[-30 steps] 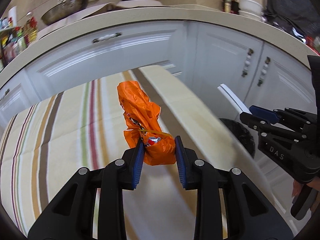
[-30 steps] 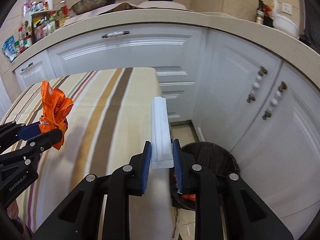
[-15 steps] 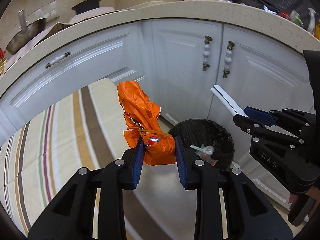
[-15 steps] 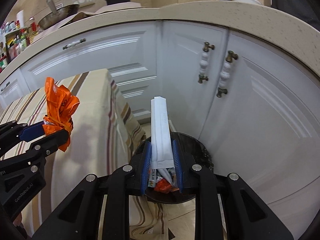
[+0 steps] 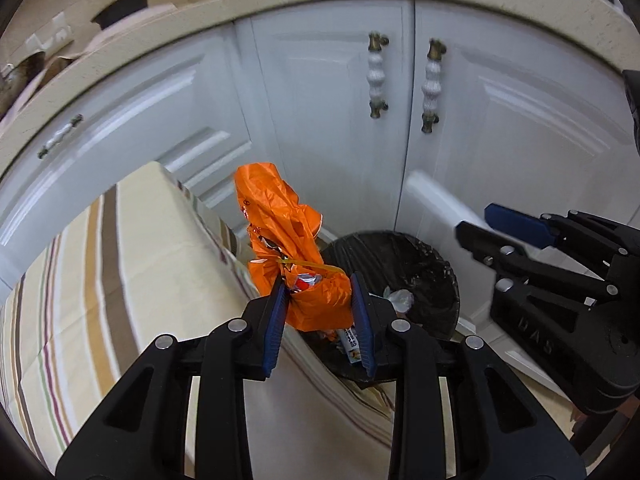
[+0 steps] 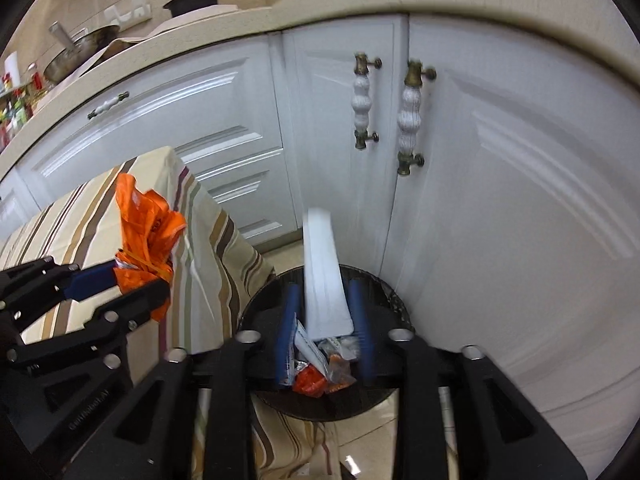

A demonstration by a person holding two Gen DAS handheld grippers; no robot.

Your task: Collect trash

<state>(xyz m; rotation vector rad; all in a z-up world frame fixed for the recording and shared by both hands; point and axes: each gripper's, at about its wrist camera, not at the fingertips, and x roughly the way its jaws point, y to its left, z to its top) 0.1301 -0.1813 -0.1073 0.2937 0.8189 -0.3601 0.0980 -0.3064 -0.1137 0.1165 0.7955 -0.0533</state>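
Note:
My left gripper [image 5: 320,312] is shut on a crumpled orange wrapper [image 5: 292,252] and holds it over the near rim of the black bin [image 5: 424,256]. The wrapper also shows in the right wrist view [image 6: 148,232]. My right gripper [image 6: 325,332] is directly above the bin [image 6: 392,304], its jaws spread wider than the white paper box [image 6: 323,276] standing between them. The box looks blurred and loose. It also shows in the left wrist view [image 5: 436,204]. The bin holds several wrappers [image 6: 320,376].
A table with a striped cloth [image 5: 120,264] stands left of the bin, its cloth hanging down beside it [image 6: 208,280]. White cabinet doors [image 6: 480,200] with knobbed handles [image 6: 408,112] rise close behind the bin. A counter with pots [image 6: 80,56] runs above.
Both grippers swung right and down from the table to the bin. The right jaws have spread apart and the white box has come loose between them. The left still grips the wrapper.

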